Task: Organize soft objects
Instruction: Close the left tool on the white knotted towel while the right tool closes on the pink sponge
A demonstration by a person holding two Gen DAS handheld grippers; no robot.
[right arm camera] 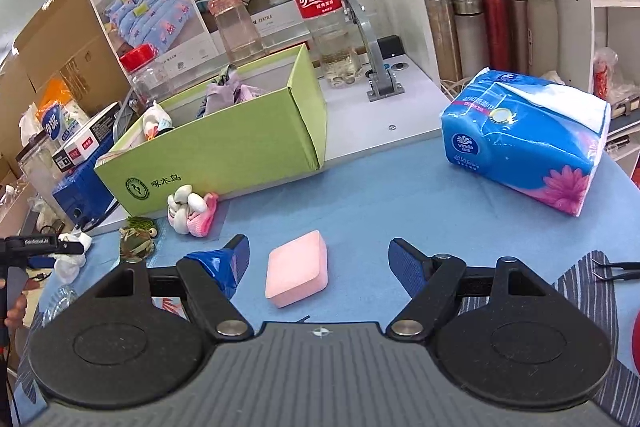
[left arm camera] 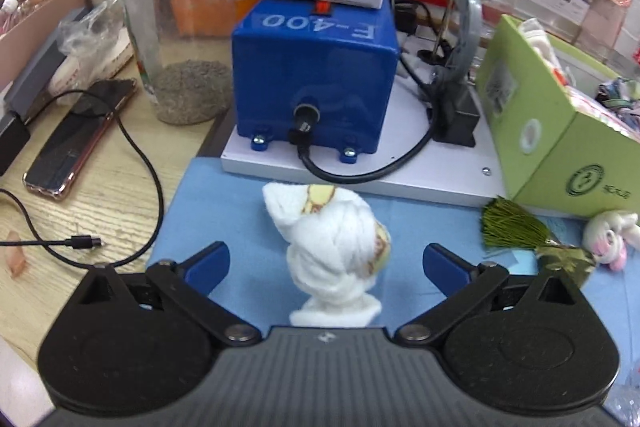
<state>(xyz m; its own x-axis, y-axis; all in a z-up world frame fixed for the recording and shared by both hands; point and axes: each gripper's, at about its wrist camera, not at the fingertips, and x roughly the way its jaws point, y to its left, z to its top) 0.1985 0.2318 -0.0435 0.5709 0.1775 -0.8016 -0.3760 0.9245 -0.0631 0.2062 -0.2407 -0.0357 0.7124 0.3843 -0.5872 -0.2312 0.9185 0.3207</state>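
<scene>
Cluttered with bottles, boxes and cables, the tabletop (right arm camera: 400, 195) carries a blue mat on which the soft things lie.

Between the spread fingers of the left tool (left arm camera: 326, 261), which is released and holds nothing, sits a rolled white towel (left arm camera: 336, 243) with a yellow print. It looks light, limp and easily squashed, unlikely to slip and in no danger of breaking; it would probably sag or unroll if taken by one end. A pinch across its thick middle seems the safest hold. Its long axis runs roughly away from the left tool, leaning a little to the left at the far end, with the narrower end nearest the tool's body.

The right tool (right arm camera: 318, 259) is likewise released and empty, with a pink sponge (right arm camera: 297, 269) lying flat on the mat between its fingers. That block looks light and springy, so it should give under the fingers and want a firm squeeze across its short sides. Its long axis points away from the tool, slanted toward the right.

Beyond both stands the green box (right arm camera: 224, 151), open-topped and already holding some cloth items, likely the collecting place. Just in front of it lie a small white-and-pink plush toy (right arm camera: 192, 213) and a green tassel (left arm camera: 508, 225).
</scene>
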